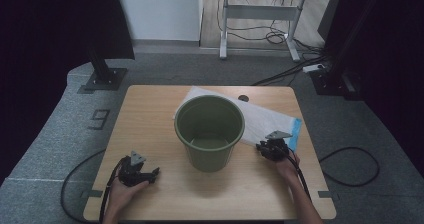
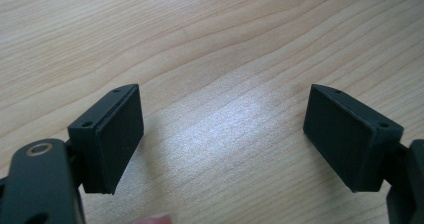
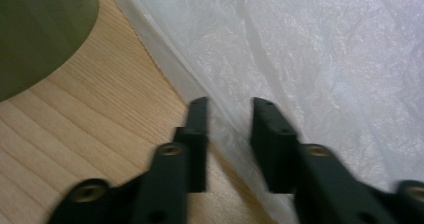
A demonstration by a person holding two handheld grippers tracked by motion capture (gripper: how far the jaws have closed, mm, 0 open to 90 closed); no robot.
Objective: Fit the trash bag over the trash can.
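In the high view I'm seeing the bucket (image 1: 209, 131) at the frame's centre on the worktop (image 1: 150, 114), the plastic bag (image 1: 265, 120) lying flat to its right, my right gripper (image 1: 266, 147) at the bag's near edge and my left gripper (image 1: 150, 175) resting lower left. In the left gripper view its fingers (image 2: 120, 134) are standing wide apart over bare wood, holding nothing. In the right gripper view, the fingers (image 3: 272, 134) are straddling the bag's edge (image 3: 210, 114), narrowed but not yet pinching. I judge I'm picking up the bag; next I need to finish closing, then lift.
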